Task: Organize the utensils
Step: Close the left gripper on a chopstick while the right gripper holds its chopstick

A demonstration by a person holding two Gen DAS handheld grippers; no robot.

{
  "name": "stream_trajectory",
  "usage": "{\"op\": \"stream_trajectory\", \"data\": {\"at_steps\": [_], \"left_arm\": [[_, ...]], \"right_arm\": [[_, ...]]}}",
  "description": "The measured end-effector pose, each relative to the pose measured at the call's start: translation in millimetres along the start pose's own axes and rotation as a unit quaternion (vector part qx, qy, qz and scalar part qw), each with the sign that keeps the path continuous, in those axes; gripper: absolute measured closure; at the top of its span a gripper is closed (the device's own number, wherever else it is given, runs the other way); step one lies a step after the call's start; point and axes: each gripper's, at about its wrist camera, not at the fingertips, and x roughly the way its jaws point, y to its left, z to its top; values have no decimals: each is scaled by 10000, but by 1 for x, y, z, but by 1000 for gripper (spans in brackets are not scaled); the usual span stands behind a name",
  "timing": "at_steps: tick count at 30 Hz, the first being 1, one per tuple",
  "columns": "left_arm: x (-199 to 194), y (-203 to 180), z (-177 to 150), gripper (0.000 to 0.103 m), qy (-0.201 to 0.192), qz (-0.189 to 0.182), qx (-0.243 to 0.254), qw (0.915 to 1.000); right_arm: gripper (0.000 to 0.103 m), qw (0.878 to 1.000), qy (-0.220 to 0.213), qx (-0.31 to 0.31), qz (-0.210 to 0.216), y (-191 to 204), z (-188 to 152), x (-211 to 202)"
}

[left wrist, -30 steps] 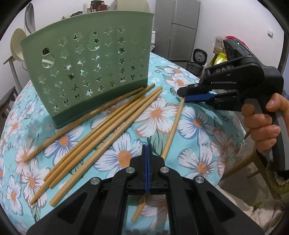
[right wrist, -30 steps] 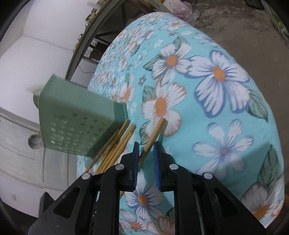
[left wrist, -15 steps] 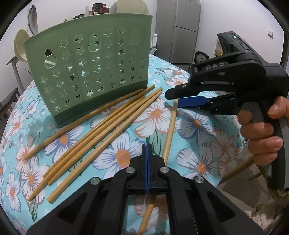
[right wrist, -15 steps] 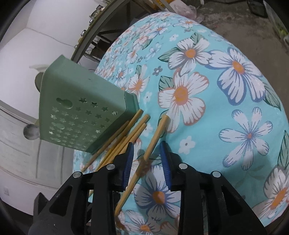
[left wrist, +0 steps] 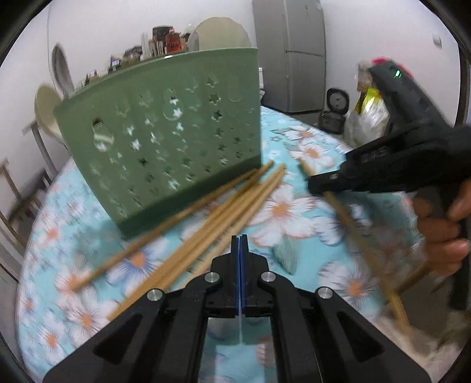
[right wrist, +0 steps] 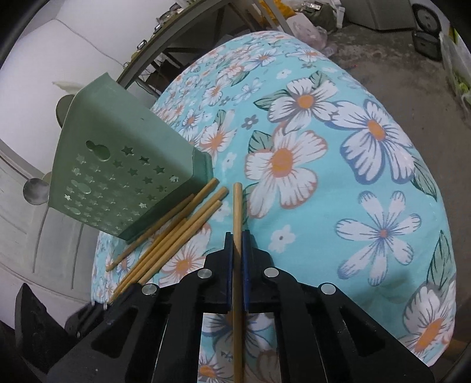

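White walls [left wrist: 132, 26] close the far side of the room, lit evenly. A tall grey refrigerator [left wrist: 290, 53] stands against the far wall, with a dark rice cooker [left wrist: 335, 113] on the floor just right of it and filled plastic bags [left wrist: 369, 112] further right. At far left a shelf carries jars and bottles [left wrist: 164, 38], with pale chairs [left wrist: 44, 109] beside it. The floor [right wrist: 391, 56] is bare grey concrete. The round counter wears a turquoise cloth printed with white flowers [right wrist: 323, 153].

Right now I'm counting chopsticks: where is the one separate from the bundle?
In the right wrist view the single chopstick is clamped in the right gripper, just right of the bundle beside the green basket.
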Motion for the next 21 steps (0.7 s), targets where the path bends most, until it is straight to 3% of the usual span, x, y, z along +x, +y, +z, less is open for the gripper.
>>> {"op": "stream_trajectory", "data": {"at_steps": [9,16,21], "left_arm": [[20,-11,1,88,87,570,1134,9919],[26,-25,1,88,155,924,1841,9784],[29,-31,4,92,184,1009,1980,9748]], "right_arm": [[99,9999,69,14,132,-10,-1,-5],[99,9998,82,11,185,-12,0,-6],[99,9997,89,25,207,-12,-1,-7]]}}
